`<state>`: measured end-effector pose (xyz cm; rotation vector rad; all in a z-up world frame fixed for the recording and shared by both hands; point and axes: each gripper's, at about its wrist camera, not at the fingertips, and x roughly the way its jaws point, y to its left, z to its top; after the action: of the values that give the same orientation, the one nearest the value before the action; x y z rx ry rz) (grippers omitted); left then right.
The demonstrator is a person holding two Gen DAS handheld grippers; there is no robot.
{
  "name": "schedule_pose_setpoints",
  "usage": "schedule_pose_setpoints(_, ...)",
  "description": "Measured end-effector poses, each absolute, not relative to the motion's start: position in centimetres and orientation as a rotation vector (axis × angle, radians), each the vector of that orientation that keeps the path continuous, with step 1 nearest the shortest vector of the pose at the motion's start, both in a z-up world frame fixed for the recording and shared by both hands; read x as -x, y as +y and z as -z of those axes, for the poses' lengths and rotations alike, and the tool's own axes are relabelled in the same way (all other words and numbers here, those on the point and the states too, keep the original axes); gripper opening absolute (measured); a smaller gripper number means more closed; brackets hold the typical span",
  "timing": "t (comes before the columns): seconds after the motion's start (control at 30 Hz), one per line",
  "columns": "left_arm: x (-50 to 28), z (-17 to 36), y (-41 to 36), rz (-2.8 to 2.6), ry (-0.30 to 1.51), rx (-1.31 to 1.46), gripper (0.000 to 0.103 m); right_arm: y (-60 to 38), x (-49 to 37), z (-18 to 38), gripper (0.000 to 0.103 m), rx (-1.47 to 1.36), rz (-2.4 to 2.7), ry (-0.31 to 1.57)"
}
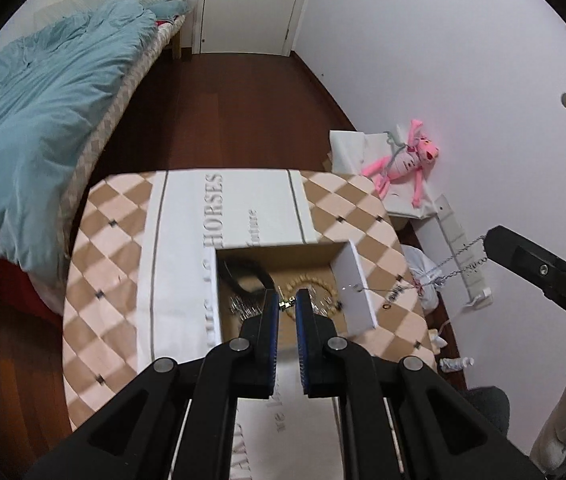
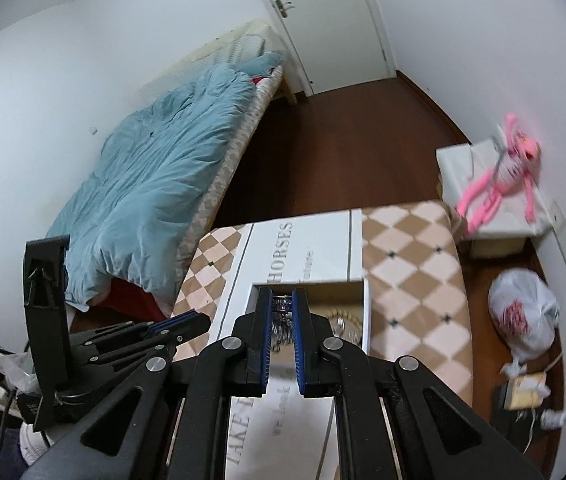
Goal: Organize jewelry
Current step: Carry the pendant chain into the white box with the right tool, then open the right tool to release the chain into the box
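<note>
The right tongs (image 1: 487,246), at the right edge of the frame, pinch a silver chain (image 1: 449,266) dangling beside the open box (image 1: 357,280) at center, while the left tongs (image 1: 287,302) nip a small clasp over the box, so lower both slowly and let the links pool inside without snagging.

My left gripper (image 1: 287,304) hangs over the open box (image 1: 353,280) on the checkered surface (image 1: 103,248), its fingers (image 1: 270,312) nearly closed on a small metal clasp. A bead bracelet (image 1: 315,282) lies inside. At right, my right gripper (image 1: 491,242) grips a silver chain (image 1: 451,266) that trails toward the box.
</note>
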<state>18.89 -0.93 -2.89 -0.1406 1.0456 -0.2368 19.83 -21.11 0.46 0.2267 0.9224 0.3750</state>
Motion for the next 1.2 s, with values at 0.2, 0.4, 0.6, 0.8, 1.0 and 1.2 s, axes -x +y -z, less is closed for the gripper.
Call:
schedule_pose_setpoints(0.2, -21.6, 5.9, -0.6, 0.222, 1.123, 0.154, 0.006, -19.3, -24.7, 3.9, 0.010, -0.184, -0.371, 1.044)
schedule_pose_setpoints(0.4, -22.8, 9.8, -0.5, 0.209, 1.214, 0.193, 0.006, -19.2, -27.8, 8.8, 0.010, -0.144, -0.317, 1.129)
schedule_pose_setpoints(0.6, -24.4, 12.1, -1.0, 0.223, 1.275, 0.214, 0.006, -19.3, -30.3, 11.4, 0.010, -0.109, -0.277, 1.172)
schedule_pose_setpoints(0.8, -25.9, 13.3, -1.5, 0.209, 1.334, 0.233, 0.008, -19.7, -31.9, 13.3, 0.010, -0.121, -0.274, 1.237)
schedule_pose_setpoints(1.0, -26.3, 12.8, -0.5, 0.158, 1.310, 0.227, 0.039, -19.6, -31.6, 14.0, 0.011, -0.103, -0.284, 1.281)
schedule_pose_setpoints(1.2, -25.7, 12.0, 0.8, 0.087, 1.259, 0.195, 0.084, -19.7, -30.7, 14.1, 0.051, -0.095, -0.263, 1.288)
